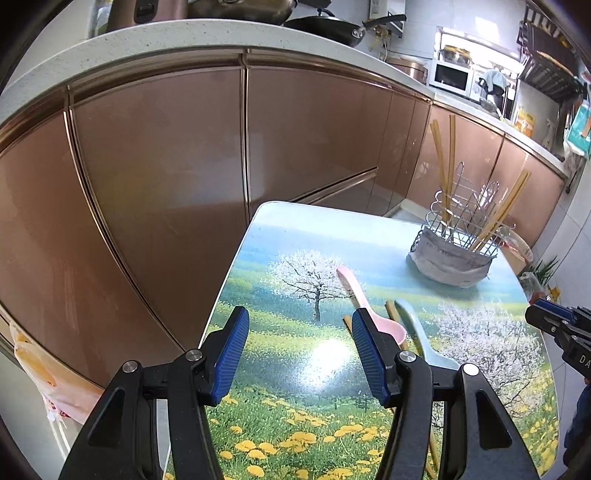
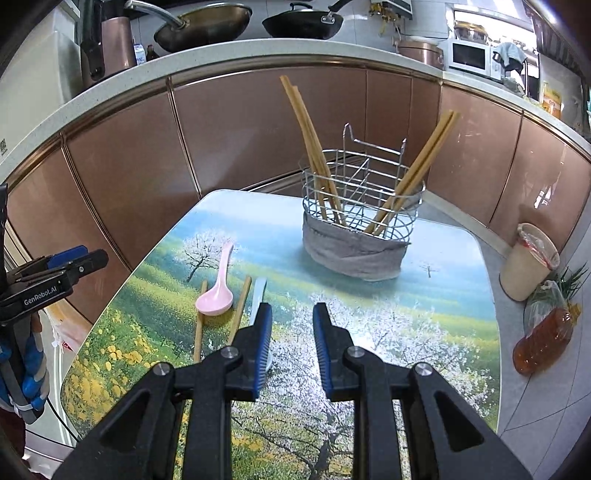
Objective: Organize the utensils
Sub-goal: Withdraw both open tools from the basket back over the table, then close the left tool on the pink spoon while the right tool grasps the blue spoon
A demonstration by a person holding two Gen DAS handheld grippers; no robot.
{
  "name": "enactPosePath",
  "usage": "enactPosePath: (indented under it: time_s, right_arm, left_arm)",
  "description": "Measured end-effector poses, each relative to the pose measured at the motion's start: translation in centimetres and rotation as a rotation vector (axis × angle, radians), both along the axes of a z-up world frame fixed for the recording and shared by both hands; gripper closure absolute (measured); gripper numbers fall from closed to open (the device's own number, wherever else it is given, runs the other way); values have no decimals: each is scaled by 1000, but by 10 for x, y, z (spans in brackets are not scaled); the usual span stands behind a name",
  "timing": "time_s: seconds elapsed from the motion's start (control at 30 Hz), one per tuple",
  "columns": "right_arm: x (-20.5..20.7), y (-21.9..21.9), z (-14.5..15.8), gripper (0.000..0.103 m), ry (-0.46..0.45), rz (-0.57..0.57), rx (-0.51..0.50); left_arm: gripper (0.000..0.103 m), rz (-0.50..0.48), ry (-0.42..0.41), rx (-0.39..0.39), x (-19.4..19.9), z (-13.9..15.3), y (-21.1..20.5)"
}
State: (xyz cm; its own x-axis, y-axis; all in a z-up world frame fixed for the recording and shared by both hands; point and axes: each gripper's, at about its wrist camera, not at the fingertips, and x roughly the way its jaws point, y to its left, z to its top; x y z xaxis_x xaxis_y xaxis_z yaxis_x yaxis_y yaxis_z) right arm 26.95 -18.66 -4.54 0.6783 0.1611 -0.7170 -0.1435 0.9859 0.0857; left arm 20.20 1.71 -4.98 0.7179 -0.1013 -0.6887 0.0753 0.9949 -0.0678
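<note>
A wire utensil basket (image 2: 362,206) with a grey cloth round its base stands at the far side of the table and holds several chopsticks (image 2: 306,133); it also shows in the left wrist view (image 1: 461,236). A pink spoon (image 2: 216,291), two loose chopsticks (image 2: 239,310) and a light blue spoon (image 2: 258,295) lie on the table left of centre. In the left wrist view the pink spoon (image 1: 354,291) and blue spoon (image 1: 417,328) lie just beyond my right finger. My left gripper (image 1: 299,325) is open and empty above the table. My right gripper (image 2: 291,321) is open and empty, just right of the blue spoon.
The table (image 2: 424,317) has a printed meadow picture. Brown kitchen cabinets (image 2: 240,129) curve behind it, with pans (image 2: 207,26) on the counter. A lined bin (image 2: 528,258) and a bottle of amber liquid (image 2: 543,339) stand on the floor to the right.
</note>
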Motion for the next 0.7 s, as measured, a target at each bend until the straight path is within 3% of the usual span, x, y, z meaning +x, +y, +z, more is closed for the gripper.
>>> enactPosePath:
  time_s: [0.37,0.7]
  right_arm:
    - [30,3,-22,81,51,41,4]
    - [74,24,-58,81,221,163,-8]
  left_arm:
    - [46,-2,70,6,31,-26,-3]
    - [46,-93,301,-70,100,-55,-18]
